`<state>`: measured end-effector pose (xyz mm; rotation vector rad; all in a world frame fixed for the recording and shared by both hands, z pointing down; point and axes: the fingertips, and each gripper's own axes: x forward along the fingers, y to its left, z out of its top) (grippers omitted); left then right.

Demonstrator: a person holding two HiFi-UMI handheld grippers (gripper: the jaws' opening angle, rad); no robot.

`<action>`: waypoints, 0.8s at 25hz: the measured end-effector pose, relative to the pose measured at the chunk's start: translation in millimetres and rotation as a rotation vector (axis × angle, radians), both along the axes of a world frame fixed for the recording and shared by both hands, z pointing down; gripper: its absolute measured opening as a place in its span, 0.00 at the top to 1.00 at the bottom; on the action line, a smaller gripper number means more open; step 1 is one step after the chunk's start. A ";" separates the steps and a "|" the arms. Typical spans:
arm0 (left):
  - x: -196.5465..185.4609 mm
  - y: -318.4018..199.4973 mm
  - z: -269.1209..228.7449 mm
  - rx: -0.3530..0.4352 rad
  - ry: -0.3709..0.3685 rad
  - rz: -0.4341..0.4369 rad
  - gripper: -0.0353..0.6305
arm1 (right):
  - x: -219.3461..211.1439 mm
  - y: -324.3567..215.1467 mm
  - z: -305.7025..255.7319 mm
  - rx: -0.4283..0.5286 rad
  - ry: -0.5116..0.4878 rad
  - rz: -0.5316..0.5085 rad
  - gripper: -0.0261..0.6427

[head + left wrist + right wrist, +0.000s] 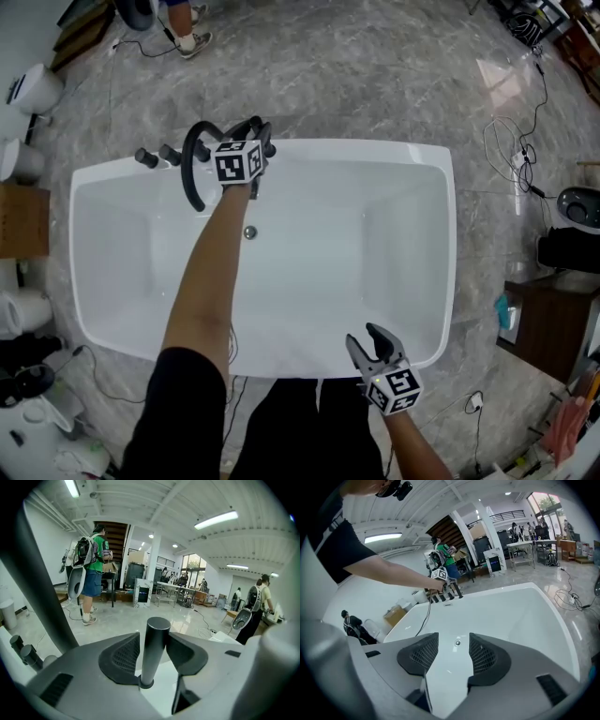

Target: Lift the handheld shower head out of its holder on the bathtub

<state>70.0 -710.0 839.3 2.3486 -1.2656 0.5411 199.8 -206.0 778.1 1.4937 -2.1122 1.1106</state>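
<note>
The white bathtub [444,187] fills the head view. At its far rim my left gripper [246,150] reaches among the black fittings, beside an arched black spout [193,164]. In the left gripper view the upright black cylindrical handle of the shower head [154,634] rises from its round holder on the rim. My left gripper [153,649] has both pads pressed against this handle. My right gripper [369,343] hovers over the tub's near rim. It stands open with nothing between its pads [423,654], pointing into the tub toward the drain [457,642].
Two black knobs [156,155] stand left of the spout. On the marble floor lie cables [514,150], with white fixtures [34,89] and a cardboard box [22,220] at the left and a dark cabinet [548,323] at the right. People with backpacks [89,557] stand beyond the tub.
</note>
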 end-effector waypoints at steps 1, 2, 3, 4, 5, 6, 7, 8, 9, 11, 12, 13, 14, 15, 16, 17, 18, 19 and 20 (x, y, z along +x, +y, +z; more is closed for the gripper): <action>1.0 0.2 0.0 0.005 -0.001 0.007 0.71 | -1.2 1.4 1.4 -0.003 0.000 0.001 0.67; 2.0 0.3 0.0 0.009 -0.003 0.011 0.74 | -2.8 2.4 2.5 -0.005 -0.001 0.002 0.67; 2.9 0.4 -0.1 0.011 -0.006 0.012 0.74 | -4.6 2.7 3.2 -0.005 -0.002 0.002 0.67; 3.7 0.9 -0.1 0.010 -0.008 0.011 0.74 | -6.7 2.7 3.1 -0.005 -0.005 0.001 0.67; 4.0 2.1 0.2 0.007 -0.012 0.011 0.74 | -9.1 2.4 2.2 -0.003 -0.008 0.001 0.67; 3.8 4.0 0.8 0.003 -0.020 0.013 0.74 | -11.6 2.0 0.7 0.000 -0.013 0.003 0.67; 3.7 6.1 1.6 -0.003 -0.029 0.018 0.74 | -14.2 1.5 -1.1 0.002 -0.018 0.006 0.68; 3.7 8.0 1.9 -0.009 -0.039 0.027 0.74 | -16.5 0.6 -3.1 0.004 -0.022 0.010 0.68; 3.9 8.9 0.8 -0.013 -0.047 0.038 0.74 | -18.8 -1.2 -5.2 0.007 -0.026 0.015 0.68; 3.1 6.9 -8.6 -0.005 -0.056 0.055 0.75 | -23.4 -8.1 -10.2 0.018 -0.034 0.023 0.68; 2.1 5.3 -16.2 0.006 -0.055 0.058 0.75 | -25.6 -12.9 -13.6 0.025 -0.038 0.026 0.68; 1.2 4.5 -24.0 0.016 -0.053 0.059 0.75 | -27.6 -17.6 -17.6 0.032 -0.042 0.030 0.68; 0.8 5.1 -31.2 0.024 -0.052 0.061 0.75 | -29.5 -21.9 -21.9 0.040 -0.045 0.033 0.68; 0.7 6.9 -38.1 0.028 -0.053 0.064 0.75 | -31.1 -25.9 -27.1 0.047 -0.047 0.032 0.68; 0.4 9.3 -45.3 0.029 -0.055 0.066 0.75 | -32.5 -30.2 -33.1 0.055 -0.044 0.029 0.68; -0.7 11.2 -53.5 0.030 -0.055 0.066 0.75 | -33.3 -35.9 -39.6 0.065 -0.038 0.028 0.68; -2.9 11.5 -63.6 0.035 -0.052 0.065 0.75 | -33.3 -43.9 -46.1 0.077 -0.030 0.032 0.68; -6.3 10.1 -75.6 0.043 -0.049 0.061 0.75 | -32.3 -53.8 -52.3 0.091 -0.025 0.043 0.69; -10.3 7.9 -88.8 0.055 -0.045 0.054 0.75 | -30.6 -64.1 -58.1 0.105 -0.023 0.056 0.69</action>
